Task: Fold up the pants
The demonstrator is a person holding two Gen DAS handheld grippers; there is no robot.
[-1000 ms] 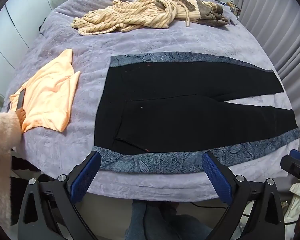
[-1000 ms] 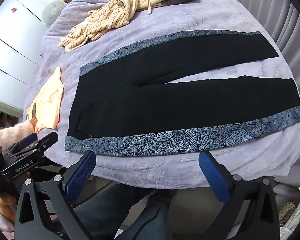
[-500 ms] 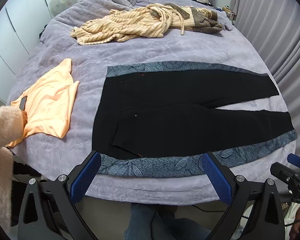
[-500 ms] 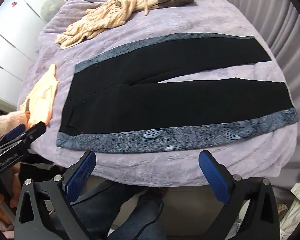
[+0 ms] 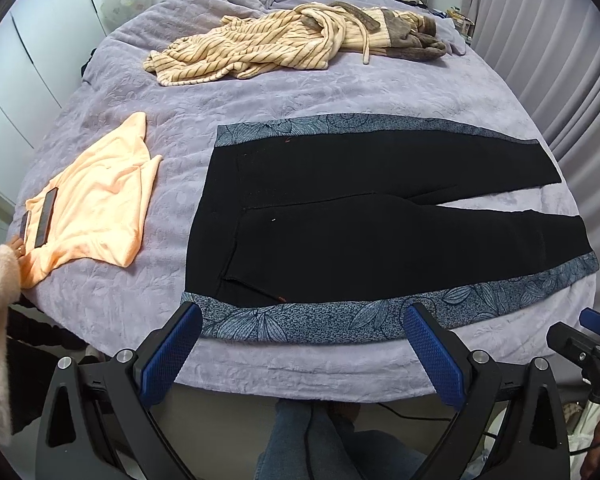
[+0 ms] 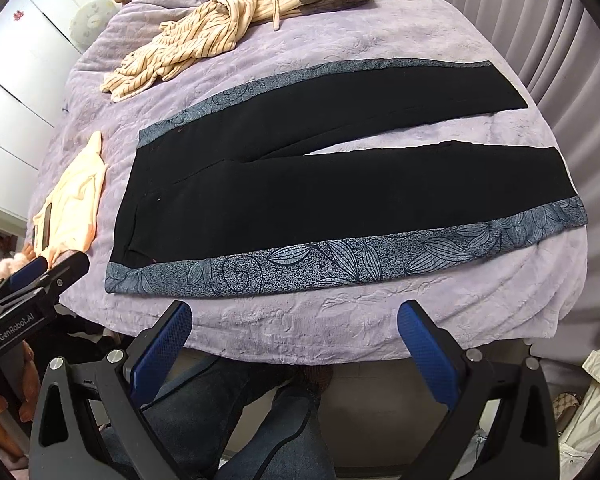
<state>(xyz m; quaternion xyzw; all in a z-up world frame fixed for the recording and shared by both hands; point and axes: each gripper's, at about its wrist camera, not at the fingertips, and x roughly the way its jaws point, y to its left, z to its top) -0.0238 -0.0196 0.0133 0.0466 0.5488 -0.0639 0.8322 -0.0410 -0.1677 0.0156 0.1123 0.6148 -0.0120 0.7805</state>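
Note:
Black pants (image 5: pixel 360 220) with blue-grey leaf-patterned side stripes lie flat on the purple bed, waist to the left, legs spread to the right; they also show in the right wrist view (image 6: pixel 340 196). My left gripper (image 5: pixel 304 356) is open and empty, held off the bed's near edge just below the waist end of the near stripe. My right gripper (image 6: pixel 296 348) is open and empty, off the near edge below the middle of the near leg. The left gripper also shows in the right wrist view (image 6: pixel 40 276), and the right gripper shows in the left wrist view (image 5: pixel 592 336).
A folded orange garment (image 5: pixel 92 200) lies left of the pants. A striped beige robe (image 5: pixel 268 48) is heaped at the far side of the bed (image 5: pixel 300 96). Grey curtains (image 5: pixel 548 40) hang on the right, white wardrobes (image 5: pixel 16 80) stand on the left. The person's legs are below the grippers.
Both grippers have pulled back and up from the bed edge, so the pants sit farther away in both views. The pants have not moved.

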